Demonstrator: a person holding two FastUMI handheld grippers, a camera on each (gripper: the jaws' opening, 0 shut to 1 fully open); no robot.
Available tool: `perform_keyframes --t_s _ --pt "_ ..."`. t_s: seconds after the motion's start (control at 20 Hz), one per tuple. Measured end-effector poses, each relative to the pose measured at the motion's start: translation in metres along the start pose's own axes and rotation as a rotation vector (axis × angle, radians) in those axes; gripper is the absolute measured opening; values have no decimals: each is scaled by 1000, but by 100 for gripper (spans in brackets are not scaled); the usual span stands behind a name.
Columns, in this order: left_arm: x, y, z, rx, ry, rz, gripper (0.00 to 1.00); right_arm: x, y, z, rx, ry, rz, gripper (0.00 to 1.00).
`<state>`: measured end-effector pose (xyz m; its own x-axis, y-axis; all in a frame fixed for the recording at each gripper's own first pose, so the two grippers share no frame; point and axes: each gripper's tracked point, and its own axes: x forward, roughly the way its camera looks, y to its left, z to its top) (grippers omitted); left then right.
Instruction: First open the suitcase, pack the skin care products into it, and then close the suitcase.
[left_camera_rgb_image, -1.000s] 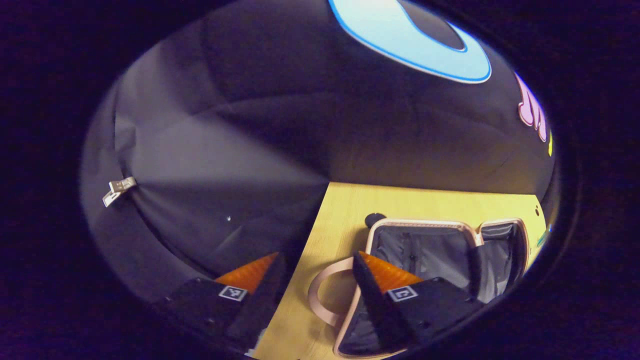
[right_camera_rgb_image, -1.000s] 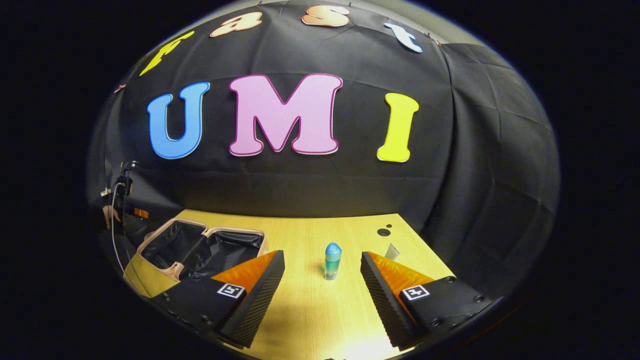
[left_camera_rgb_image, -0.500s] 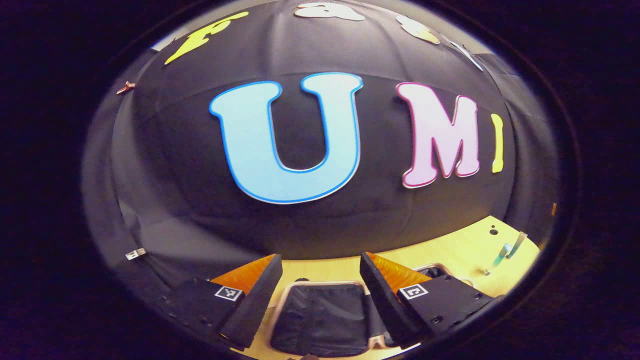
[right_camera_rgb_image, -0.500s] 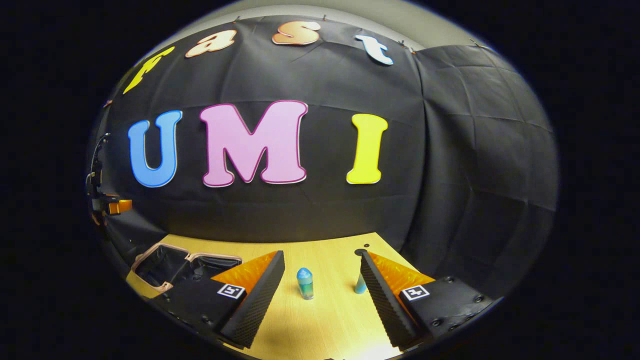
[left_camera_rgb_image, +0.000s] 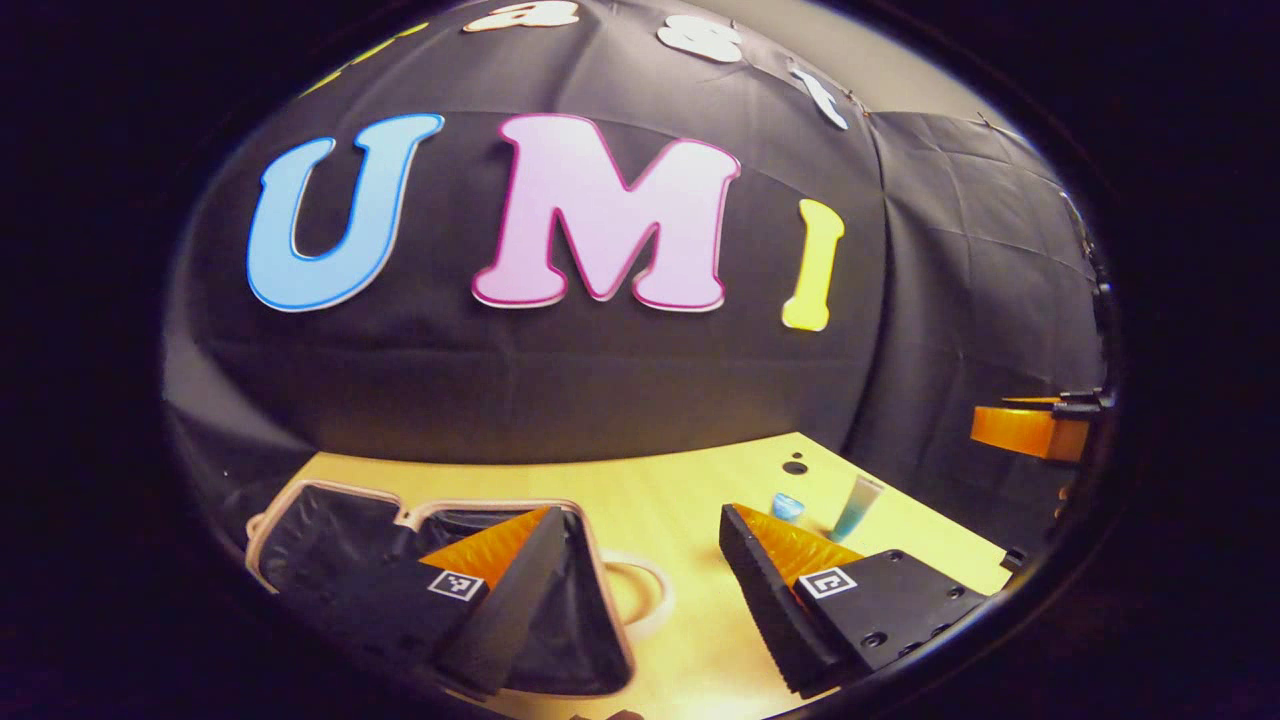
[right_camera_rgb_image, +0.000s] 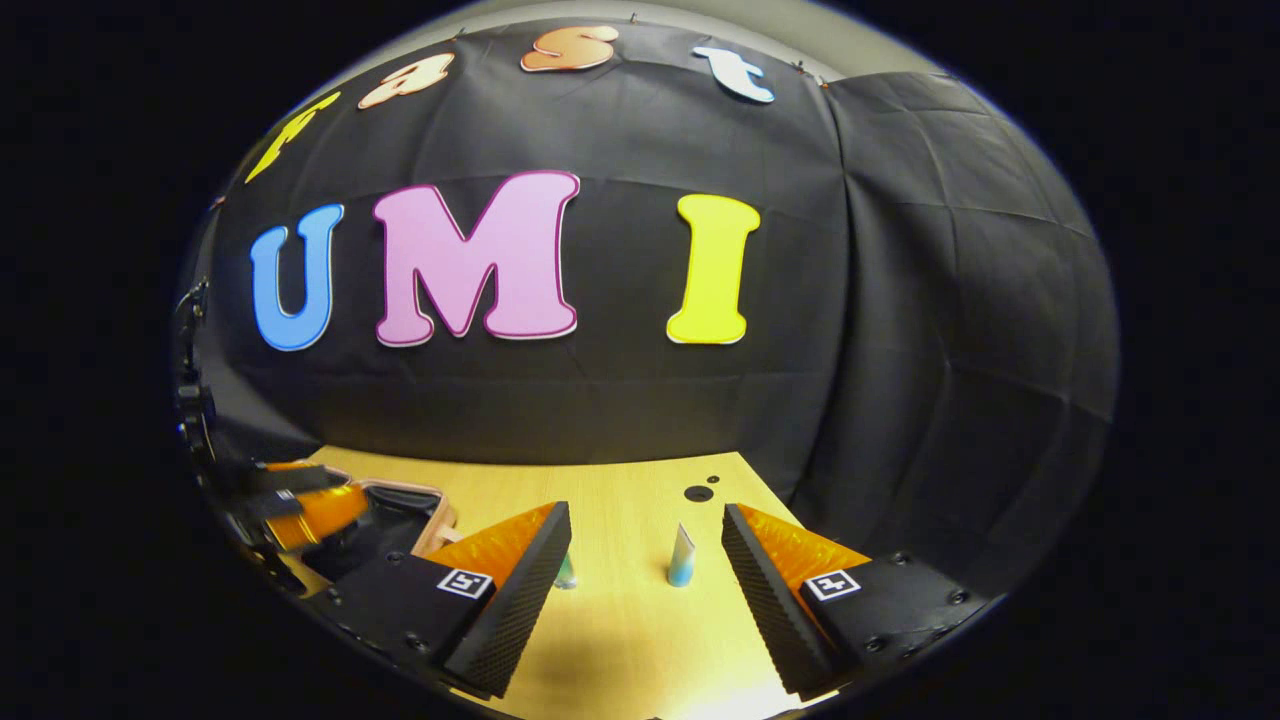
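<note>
The pink-rimmed suitcase (left_camera_rgb_image: 340, 488) lies open on the wooden table (left_camera_rgb_image: 680, 480), showing its black lining, with its loop handle (left_camera_rgb_image: 645, 595) toward the middle. My left gripper (left_camera_rgb_image: 640, 515) is open and empty, its left finger over the suitcase's right half. Beyond its right finger stand a blue-capped bottle (left_camera_rgb_image: 787, 506) and a white-to-blue tube (left_camera_rgb_image: 857, 505). My right gripper (right_camera_rgb_image: 645, 510) is open and empty, with the tube (right_camera_rgb_image: 681, 557) standing between and beyond its fingers. The bottle (right_camera_rgb_image: 566, 572) is mostly hidden behind its left finger. The suitcase rim (right_camera_rgb_image: 440, 512) shows at the left.
Two small dark holes (right_camera_rgb_image: 697, 492) mark the table near the back wall. The other gripper's orange part (left_camera_rgb_image: 1030, 432) hangs at the far right of the left gripper view. The left gripper's orange body (right_camera_rgb_image: 310, 508) hovers over the suitcase in the right gripper view.
The left gripper has swung right, from above the suitcase toward the products. The right gripper has shifted right: the tube is now between its fingers and the bottle behind its left finger.
</note>
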<state>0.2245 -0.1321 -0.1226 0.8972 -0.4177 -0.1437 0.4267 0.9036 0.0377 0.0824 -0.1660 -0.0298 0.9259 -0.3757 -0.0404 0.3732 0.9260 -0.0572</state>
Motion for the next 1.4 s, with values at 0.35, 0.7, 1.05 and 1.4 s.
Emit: perform_keyframes --t_s 0.35,0.7,1.05,1.4 --pt "115 -103 -93 21 131 -76 98 55 -45 -58 -1 95 41 97" --pt "212 -115 -132 -9 192 -24 75 113 -59 -107 -63 112 77 98" --pt "222 -107 -141 -27 222 12 47 171 -42 -138 -12 132 106 97" --pt "181 -89 -125 -52 177 37 50 209 -45 -184 23 223 60 96"
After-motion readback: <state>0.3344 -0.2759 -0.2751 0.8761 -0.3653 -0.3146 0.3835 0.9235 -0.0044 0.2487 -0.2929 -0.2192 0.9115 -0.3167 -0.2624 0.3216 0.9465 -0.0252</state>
